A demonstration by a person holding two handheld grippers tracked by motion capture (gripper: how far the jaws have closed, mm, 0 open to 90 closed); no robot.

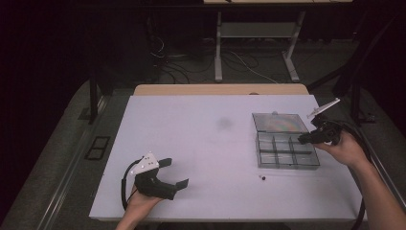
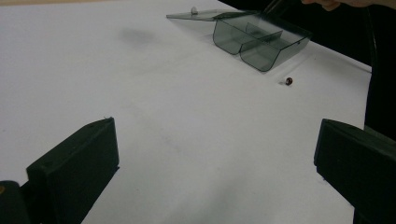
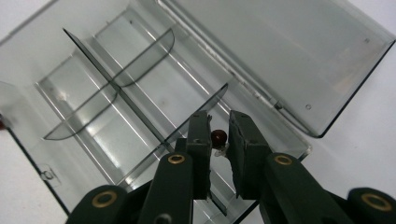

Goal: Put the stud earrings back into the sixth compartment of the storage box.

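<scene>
The right tongs hold a small dark bead just over the clear box. The box sits on the white tabletop with its lid open flat behind it. I think this bead is about to go into one of the little rooms in the box, all of which look empty so far. One more bead lies on the tabletop just in front of the box and waits its turn. The left tongs rest wide with nothing in them.
</scene>
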